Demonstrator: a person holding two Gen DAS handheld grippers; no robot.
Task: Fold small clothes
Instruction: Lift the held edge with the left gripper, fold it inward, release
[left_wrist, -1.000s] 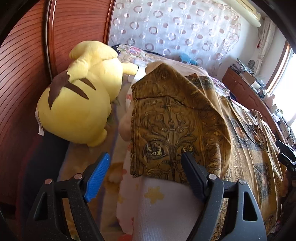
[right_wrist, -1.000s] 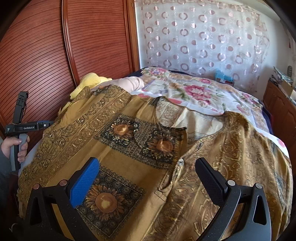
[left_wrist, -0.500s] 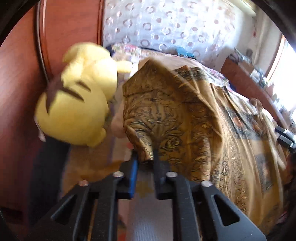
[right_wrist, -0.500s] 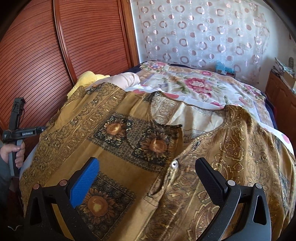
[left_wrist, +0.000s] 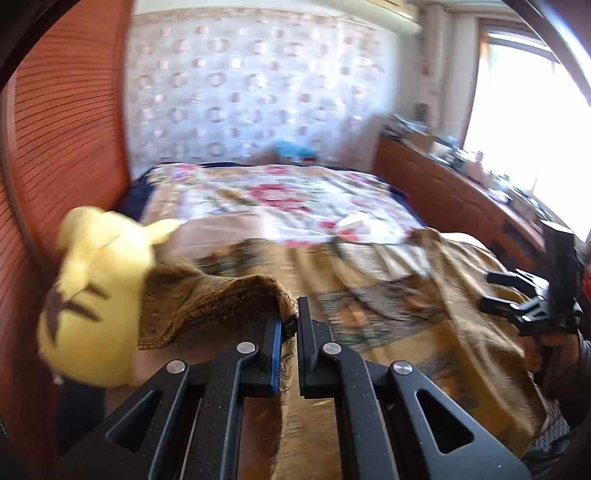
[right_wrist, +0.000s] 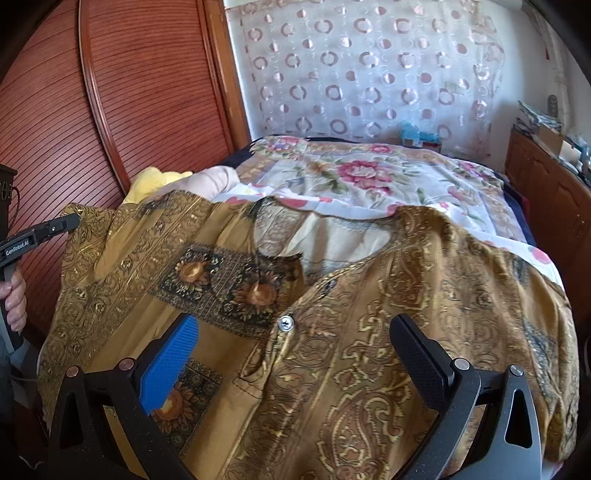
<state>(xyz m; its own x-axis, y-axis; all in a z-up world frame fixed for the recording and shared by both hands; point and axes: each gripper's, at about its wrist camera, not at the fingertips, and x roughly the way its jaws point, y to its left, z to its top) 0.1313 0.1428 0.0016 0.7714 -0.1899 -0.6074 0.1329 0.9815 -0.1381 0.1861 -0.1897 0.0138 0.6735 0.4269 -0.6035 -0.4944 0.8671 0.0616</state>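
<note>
L tool (left_wrist: 290, 325) shut on shirt (left_wrist: 229, 295) edge since 1s ago, lifted it up.

Your right hand-held gripper (right_wrist: 291, 354) hangs with its jaws spread wide over the mustard patterned shirt (right_wrist: 332, 314), pads clear of the cloth, and the silver snap button (right_wrist: 285, 323) lies just ahead, between the blue pad and the black one. Far off to its left, your left hand (right_wrist: 14, 295) grips the other hand-held gripper (right_wrist: 68, 222), whose tip meets the shirt's raised left edge. Beyond the shirt the floral bedspread (right_wrist: 369, 173) runs on toward the circle-patterned curtain (right_wrist: 369, 66), with a yellow plush toy (right_wrist: 147, 182) ahead to the left by the wooden slatted door (right_wrist: 140, 92).
</note>
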